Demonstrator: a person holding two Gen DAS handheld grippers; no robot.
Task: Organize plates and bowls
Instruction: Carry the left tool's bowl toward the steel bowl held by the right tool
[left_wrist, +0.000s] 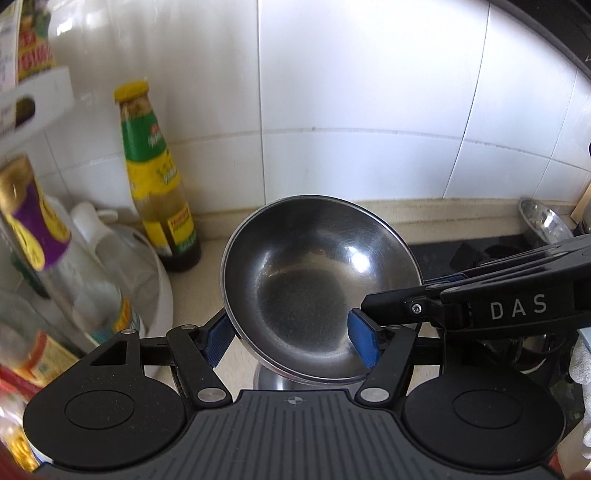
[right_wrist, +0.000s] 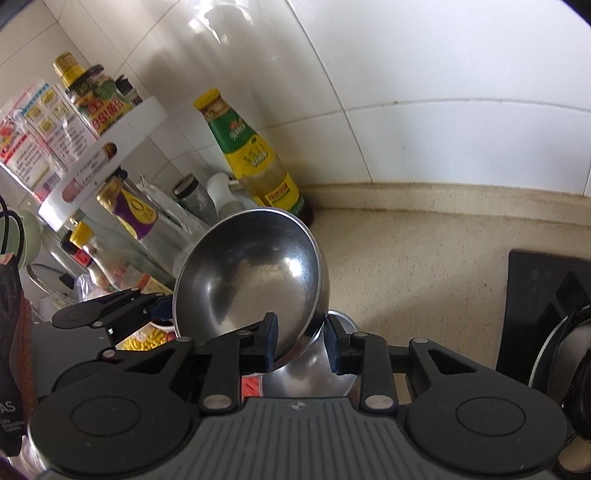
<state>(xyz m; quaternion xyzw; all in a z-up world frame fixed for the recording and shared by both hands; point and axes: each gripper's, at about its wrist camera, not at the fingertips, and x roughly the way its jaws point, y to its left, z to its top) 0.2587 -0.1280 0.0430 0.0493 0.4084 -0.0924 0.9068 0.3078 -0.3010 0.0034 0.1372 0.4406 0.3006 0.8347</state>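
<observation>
A home kitchen. Glossy white wall tiles (right_wrist: 424, 66) rise behind a speckled beige counter (right_wrist: 406, 266). At the counter's back corner stand a yellow-capped sauce bottle (right_wrist: 255, 155) and a white tiered rack (right_wrist: 107, 155) crowded with condiment bottles and packets. A black hob (right_wrist: 543, 295) sits at the counter's right edge.

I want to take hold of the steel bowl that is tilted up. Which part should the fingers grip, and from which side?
Grip the thin rim of the steel bowl, at its lower, near edge, coming from the open side. One finger goes inside the bowl and the other behind the wall. The round, smooth outside offers no flat spot, so only the rim gives a firm hold.
</observation>
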